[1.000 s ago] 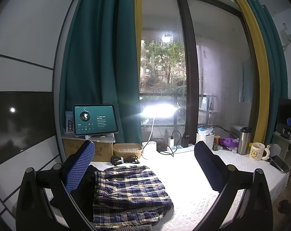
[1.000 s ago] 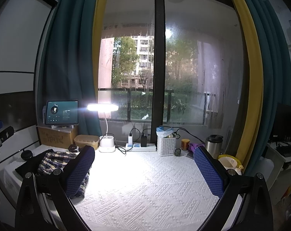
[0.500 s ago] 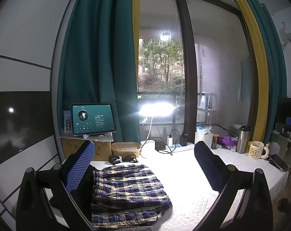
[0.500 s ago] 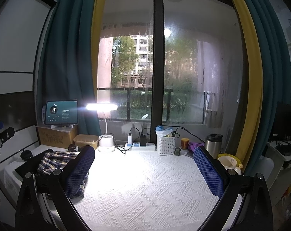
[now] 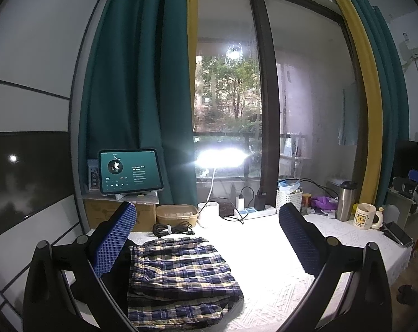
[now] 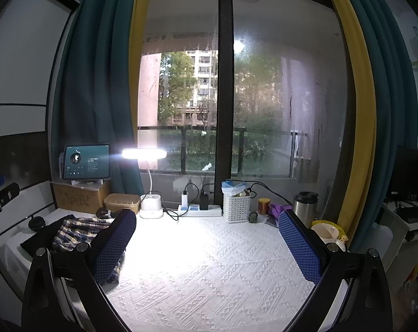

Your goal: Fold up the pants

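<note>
The plaid pants lie folded on the white bench, at seven o'clock from the lamp. Above them, the left hand-held gripper gapes wide and empty; the right hand-held gripper likewise, over bare cloth.

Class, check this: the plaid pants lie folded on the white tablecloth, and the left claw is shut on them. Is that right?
Not quite. The left wrist view shows the left claw open and holding nothing; the plaid pants do lie folded on the white tablecloth.
</note>
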{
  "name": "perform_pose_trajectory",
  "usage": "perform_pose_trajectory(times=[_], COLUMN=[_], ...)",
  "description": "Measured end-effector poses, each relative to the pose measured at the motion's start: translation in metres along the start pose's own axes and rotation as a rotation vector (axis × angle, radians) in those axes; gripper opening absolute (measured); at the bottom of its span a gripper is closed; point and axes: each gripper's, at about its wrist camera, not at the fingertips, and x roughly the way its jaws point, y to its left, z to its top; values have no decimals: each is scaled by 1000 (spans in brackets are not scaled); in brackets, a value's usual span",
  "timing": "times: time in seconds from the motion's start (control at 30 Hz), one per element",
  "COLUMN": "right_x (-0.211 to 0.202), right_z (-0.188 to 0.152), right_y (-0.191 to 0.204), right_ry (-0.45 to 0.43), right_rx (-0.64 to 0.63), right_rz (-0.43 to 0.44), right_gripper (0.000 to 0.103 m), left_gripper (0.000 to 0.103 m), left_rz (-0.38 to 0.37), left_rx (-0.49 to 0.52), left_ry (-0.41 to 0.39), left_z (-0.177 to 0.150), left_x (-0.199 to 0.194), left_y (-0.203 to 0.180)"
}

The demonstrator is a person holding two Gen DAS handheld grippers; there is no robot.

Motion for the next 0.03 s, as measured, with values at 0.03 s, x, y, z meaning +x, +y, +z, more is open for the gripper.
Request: perform_pose_trajectory(times=[0.03], right_x=[0], right_z=[0], right_y=[0], right_ry=[0], right_rx=[-1], right_rz=[-1], right_gripper=[103], left_gripper=[102], left_rz=[-4], left_rx=[-5], left_ry=[-6], left_z=[0], left_x=[0], left_y=[1])
